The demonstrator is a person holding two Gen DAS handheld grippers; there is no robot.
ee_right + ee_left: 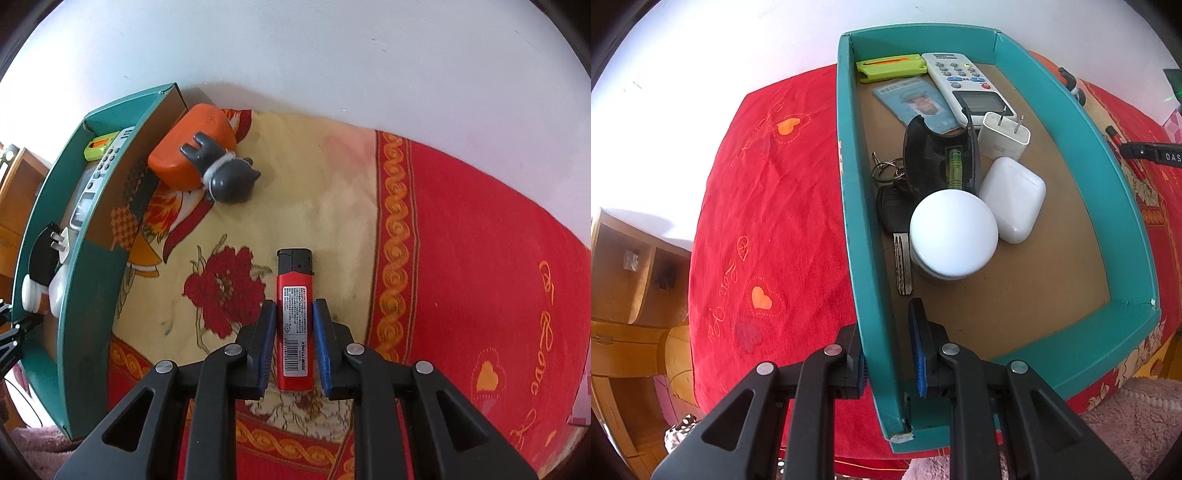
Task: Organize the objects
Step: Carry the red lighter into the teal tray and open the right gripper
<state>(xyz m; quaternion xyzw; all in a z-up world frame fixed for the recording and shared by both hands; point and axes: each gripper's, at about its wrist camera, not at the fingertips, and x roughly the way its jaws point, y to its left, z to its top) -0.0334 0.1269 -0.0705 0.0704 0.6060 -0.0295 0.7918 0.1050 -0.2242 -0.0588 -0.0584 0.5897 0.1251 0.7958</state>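
The right gripper [294, 343] had its jaws spread a little, one on each side of a red lighter [294, 321] lying flat on the flowered cloth [332, 206], with slim gaps showing at both pads. The left gripper [886, 354] straddled the left wall of the teal box [849, 184], jaws parted, not clamped. Inside lay a remote [967, 85], charger [1003, 134], white case [1012, 199] and keys [892, 192].

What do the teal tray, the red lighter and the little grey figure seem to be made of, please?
Teal tray: likely cardboard, with a matte teal covering, brown floor and a frayed white corner. Red lighter: apparently glossy plastic, with a black cap and printed paper label. Grey figure: smooth and softly shiny, perhaps rubbery plastic or glazed ceramic; I cannot tell which.
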